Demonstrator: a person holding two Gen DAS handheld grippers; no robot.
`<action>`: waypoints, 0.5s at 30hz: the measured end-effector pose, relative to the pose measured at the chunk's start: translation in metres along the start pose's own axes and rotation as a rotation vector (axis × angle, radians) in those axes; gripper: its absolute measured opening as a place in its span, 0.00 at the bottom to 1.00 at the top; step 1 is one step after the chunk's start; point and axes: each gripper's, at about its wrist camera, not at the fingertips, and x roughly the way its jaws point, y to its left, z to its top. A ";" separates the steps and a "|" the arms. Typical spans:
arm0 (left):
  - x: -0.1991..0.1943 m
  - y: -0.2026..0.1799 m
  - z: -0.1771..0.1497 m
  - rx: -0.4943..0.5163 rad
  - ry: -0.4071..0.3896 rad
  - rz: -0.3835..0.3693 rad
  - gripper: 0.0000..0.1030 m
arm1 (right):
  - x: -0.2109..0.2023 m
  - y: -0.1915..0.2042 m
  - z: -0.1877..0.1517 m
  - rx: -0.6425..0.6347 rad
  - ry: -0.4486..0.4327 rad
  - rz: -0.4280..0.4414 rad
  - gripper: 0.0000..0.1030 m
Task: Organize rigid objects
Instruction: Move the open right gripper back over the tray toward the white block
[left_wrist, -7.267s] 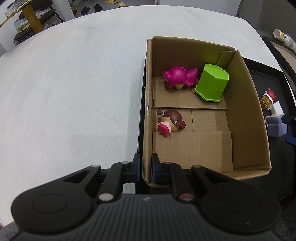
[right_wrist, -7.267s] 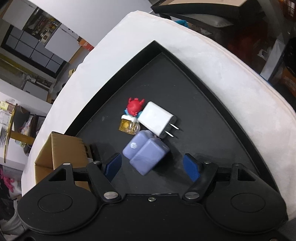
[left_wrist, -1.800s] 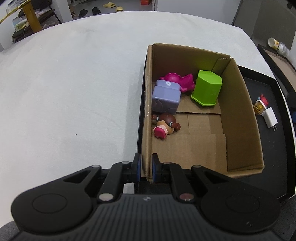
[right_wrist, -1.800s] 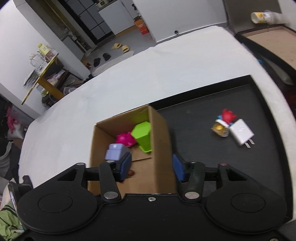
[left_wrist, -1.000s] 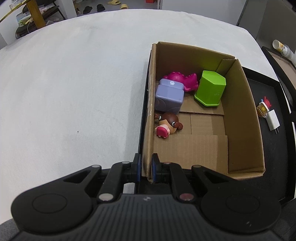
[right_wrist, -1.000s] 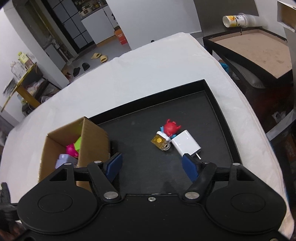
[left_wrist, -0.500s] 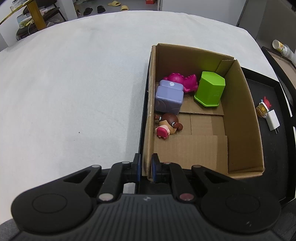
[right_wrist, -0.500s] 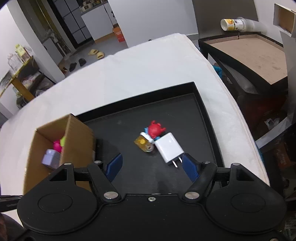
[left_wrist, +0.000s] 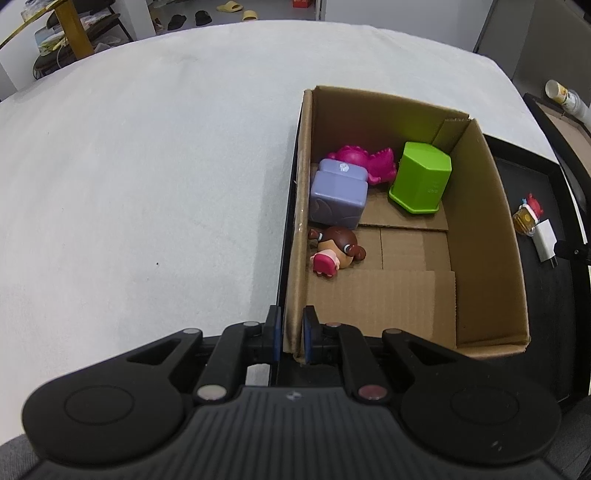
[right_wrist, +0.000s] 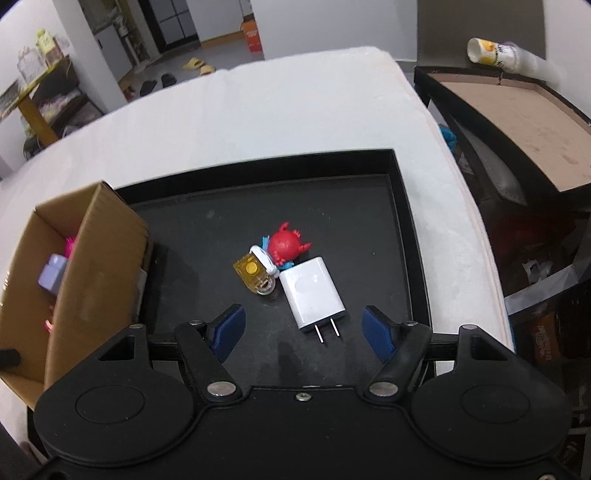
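My left gripper (left_wrist: 290, 334) is shut on the near left wall of the cardboard box (left_wrist: 297, 229). Inside the box lie a lilac block (left_wrist: 338, 194), a pink dinosaur (left_wrist: 364, 158), a green container (left_wrist: 421, 182) and a small doll (left_wrist: 334, 249). In the right wrist view a white plug charger (right_wrist: 312, 293), a red crab toy (right_wrist: 284, 245) and a small yellow piece (right_wrist: 253, 275) lie together on the black tray (right_wrist: 402, 229). My right gripper (right_wrist: 303, 330) hovers over the tray with its jaws closing. The charger's prongs lie between the pads, untouched.
The box (right_wrist: 85, 277) stands on the tray's left part. The tray rests on a white cloth-covered table (left_wrist: 129, 166). To the right, past the table's edge, stands a dark side table (right_wrist: 517, 122) with a paper cup (right_wrist: 491, 51).
My right gripper has come down and nearer to the charger, which now sits larger and lower between the pads. The pads stand closer together. The left gripper and box have not moved.
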 end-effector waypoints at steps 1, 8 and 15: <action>0.001 0.000 0.001 0.003 0.002 0.003 0.10 | 0.003 0.000 0.000 -0.004 0.007 -0.002 0.62; 0.000 0.001 0.000 -0.002 -0.003 -0.007 0.10 | 0.016 0.004 0.005 -0.053 0.031 -0.040 0.55; -0.004 0.001 -0.002 0.001 -0.017 -0.010 0.10 | 0.034 0.008 0.007 -0.107 0.074 -0.081 0.41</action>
